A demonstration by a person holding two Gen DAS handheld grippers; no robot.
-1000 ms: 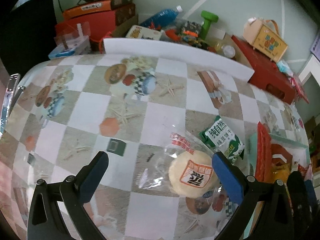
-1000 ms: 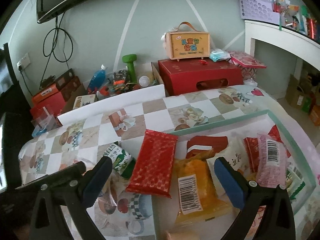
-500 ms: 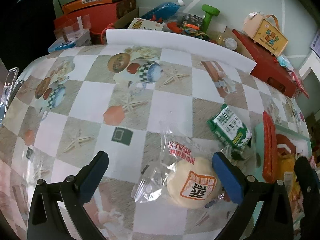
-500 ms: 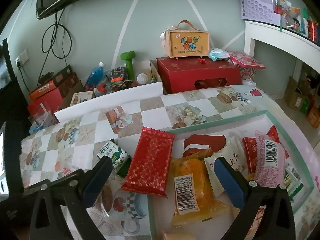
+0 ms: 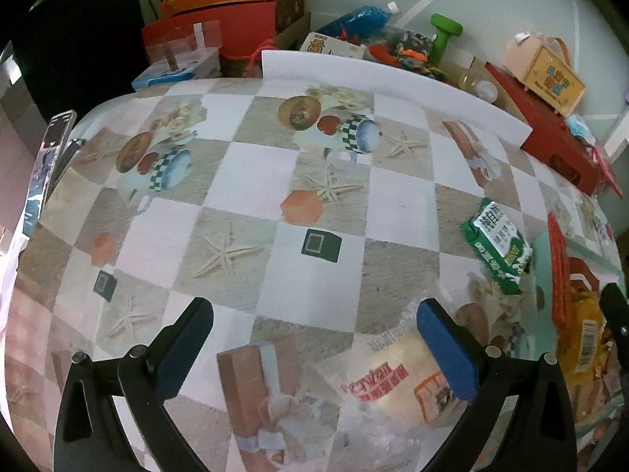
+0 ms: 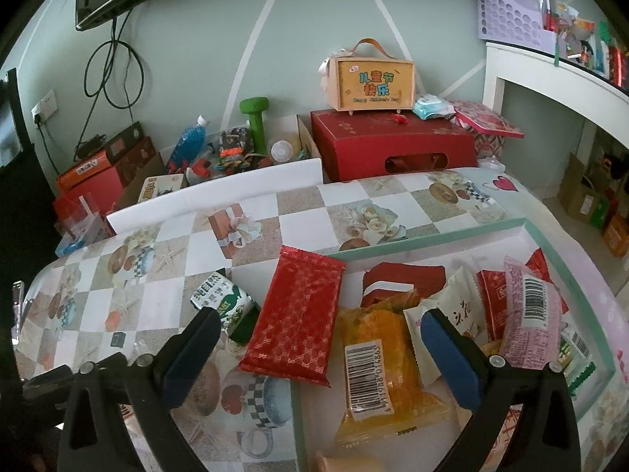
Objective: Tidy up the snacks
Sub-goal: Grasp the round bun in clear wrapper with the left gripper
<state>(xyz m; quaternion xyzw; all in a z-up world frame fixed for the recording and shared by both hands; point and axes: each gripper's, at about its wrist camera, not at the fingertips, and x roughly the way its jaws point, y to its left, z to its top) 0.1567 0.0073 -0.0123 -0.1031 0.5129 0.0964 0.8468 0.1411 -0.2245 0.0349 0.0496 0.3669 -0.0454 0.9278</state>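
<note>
My left gripper (image 5: 314, 348) is open and empty above the patterned tablecloth. A round pale cake in a clear wrapper (image 5: 397, 377) lies just inside its right finger. A green snack packet (image 5: 497, 244) lies further right, also in the right wrist view (image 6: 222, 301). My right gripper (image 6: 320, 358) is open and empty over a mint-rimmed tray (image 6: 432, 232) holding several snack packets. A red packet (image 6: 297, 314) lies across the tray's left rim. An orange packet (image 6: 377, 362) with a barcode lies between the right gripper's fingers.
Red boxes (image 6: 393, 149), a green dumbbell (image 6: 255, 118), a blue bottle (image 6: 188, 145) and a small suitcase-shaped box (image 6: 371, 82) crowd the back. A white board (image 5: 393, 82) edges the table's far side. A phone (image 5: 49, 169) stands at the left.
My left gripper has swung left and pulled back, so the wrapped cake has slid to the lower right of its view. The right gripper has shifted slightly; both stay open.
</note>
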